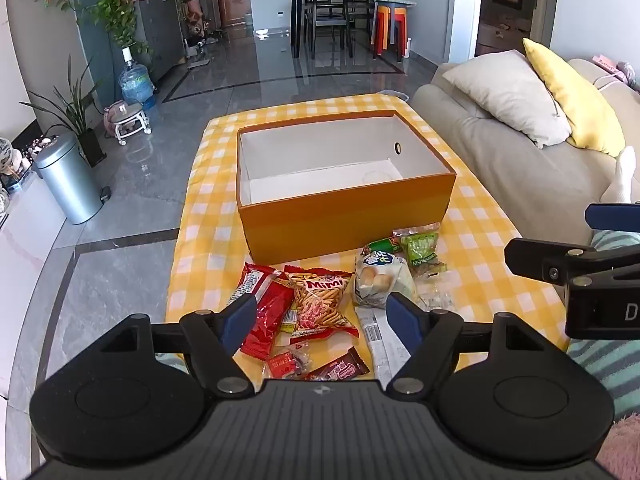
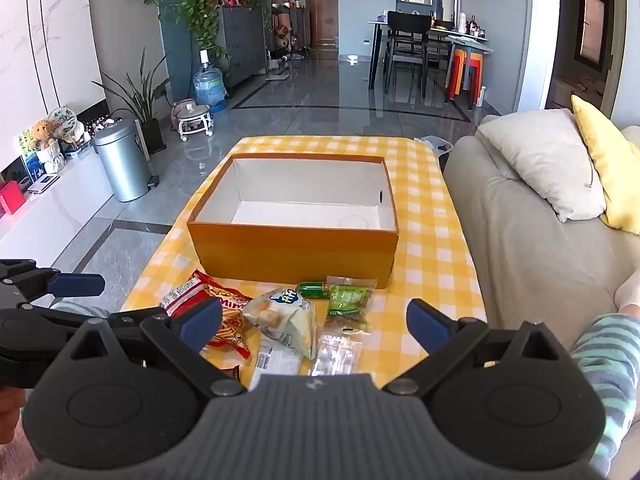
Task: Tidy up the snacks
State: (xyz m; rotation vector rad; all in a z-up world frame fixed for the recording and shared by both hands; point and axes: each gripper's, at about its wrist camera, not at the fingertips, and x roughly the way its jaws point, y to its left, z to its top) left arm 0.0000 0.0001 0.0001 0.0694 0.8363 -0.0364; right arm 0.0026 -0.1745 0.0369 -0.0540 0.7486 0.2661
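An orange box [image 1: 348,220] [image 2: 296,248] with a white, bare inside stands open on the yellow checked cloth. In front of it lie several snack packs: a red pack [image 1: 266,312], a Mimi stick pack [image 1: 320,304] [image 2: 230,320], a white bread-bite bag [image 1: 380,280] [image 2: 286,316], a green pack [image 1: 422,248] [image 2: 350,304] and a brown chocolate bar [image 1: 340,370]. My left gripper [image 1: 326,312] hovers open above the red and Mimi packs. Over the bread-bite bag and the clear packs, my right gripper [image 2: 316,320] is open, holding nothing.
A beige sofa [image 2: 532,248] with white and yellow cushions runs along the right of the low table. A metal bin [image 2: 122,160], plants and a water bottle stand on the grey floor to the left. Striped sleeves show near the sofa.
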